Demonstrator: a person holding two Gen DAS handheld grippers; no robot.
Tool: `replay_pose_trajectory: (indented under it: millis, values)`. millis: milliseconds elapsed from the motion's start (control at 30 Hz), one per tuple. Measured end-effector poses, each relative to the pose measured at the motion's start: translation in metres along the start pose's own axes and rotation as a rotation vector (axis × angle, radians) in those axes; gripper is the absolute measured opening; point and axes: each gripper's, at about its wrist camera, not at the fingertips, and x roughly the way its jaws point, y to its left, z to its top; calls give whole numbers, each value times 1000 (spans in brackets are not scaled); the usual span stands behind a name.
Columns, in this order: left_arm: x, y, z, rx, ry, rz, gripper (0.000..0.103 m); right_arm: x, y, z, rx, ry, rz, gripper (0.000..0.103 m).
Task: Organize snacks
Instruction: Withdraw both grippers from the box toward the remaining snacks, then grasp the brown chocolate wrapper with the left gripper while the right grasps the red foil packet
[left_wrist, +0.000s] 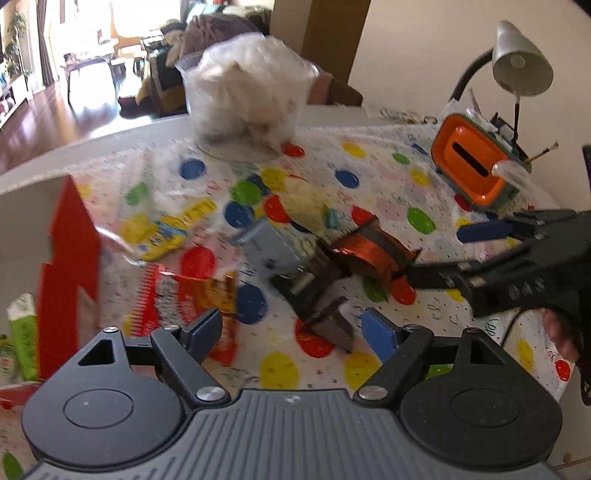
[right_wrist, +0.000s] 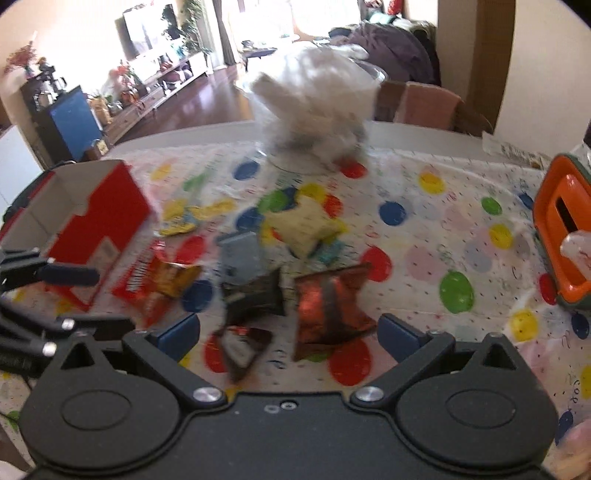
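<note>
- Your left gripper (left_wrist: 291, 328) hangs over the dotted tablecloth (left_wrist: 373, 173) with its jaws spread and nothing between the blue pads; a dark grey packet (left_wrist: 332, 325) lies on the cloth just past them.
- Your right gripper (right_wrist: 288, 332) is spread as wide as it goes and pinches nothing. It hovers above a copper-red foil packet (right_wrist: 328, 314) and a black packet (right_wrist: 255, 291), which lie side by side on the cloth.
- The snacks sit loose in the middle of the table: a yellow packet (right_wrist: 184, 216), a pale cream packet (right_wrist: 303, 225), a grey-blue one (right_wrist: 240, 254) and a red-and-orange bag (right_wrist: 159, 280), all close together and partly overlapping.
- The open red box (right_wrist: 92, 221) stands at the left of the pile, just beside the red-and-orange bag.
- A clear tub stuffed with white material (left_wrist: 251, 88) stands at the far side; an orange-topped container (left_wrist: 476, 162) sits at the right, well apart from the snacks.
</note>
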Motion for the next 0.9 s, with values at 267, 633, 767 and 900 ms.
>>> replay_pose_trajectory:
  millis: [267, 633, 767, 900]
  values:
    - [41, -16, 1, -73, 97, -13, 83, 34, -23, 7, -2, 55, -19, 102]
    - [86, -28, -2, -106, 190, 16, 83, 85, -27, 14, -79, 153, -1, 94]
    - [97, -26, -3, -148, 224, 0, 82, 93, -24, 13, -101, 170, -3, 91]
    - [104, -22, 0, -189, 227, 0, 78, 99, -22, 13, -107, 180, -6, 87]
